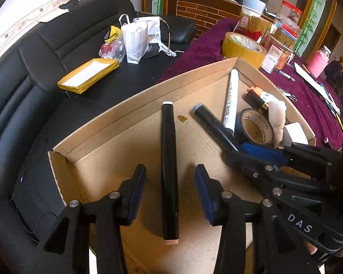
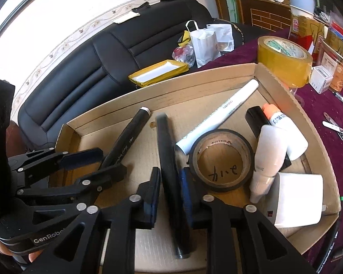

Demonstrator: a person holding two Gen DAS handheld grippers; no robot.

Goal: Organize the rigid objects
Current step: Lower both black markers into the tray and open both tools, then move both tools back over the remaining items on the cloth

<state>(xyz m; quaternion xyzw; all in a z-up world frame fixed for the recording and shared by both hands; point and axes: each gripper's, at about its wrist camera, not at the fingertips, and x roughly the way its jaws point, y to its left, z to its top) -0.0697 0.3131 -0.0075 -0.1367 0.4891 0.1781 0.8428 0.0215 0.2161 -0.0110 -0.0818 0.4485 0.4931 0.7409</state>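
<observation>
Two Markers Lined Up Between Two Pairs of Jaws

Two black markers are seen lying on the floor of the cardboard tray (image 1: 107, 159), each running straight along the reach of one gripper. In the left wrist view, the white-capped black marker (image 1: 169, 166) lies flat between the parted jaws of the left gripper (image 1: 170, 175), with clear gaps on both sides, so nothing is held there. Its long axis points away from the camera, parallel to the fingers.

In the right wrist view, the second black marker (image 2: 171, 178) is seen between the jaws of the right gripper (image 2: 171, 178). These stand close around it, the right pad against its side, while a thin gap appears to remain on the left; a firm clamp cannot be confirmed. The black tape roll (image 2: 221, 159) sits just beside this marker, with the white paint marker (image 2: 219, 118) beyond it.

Each marker is nearest its own gripper, and any closing would be made squarely across the barrel.
</observation>
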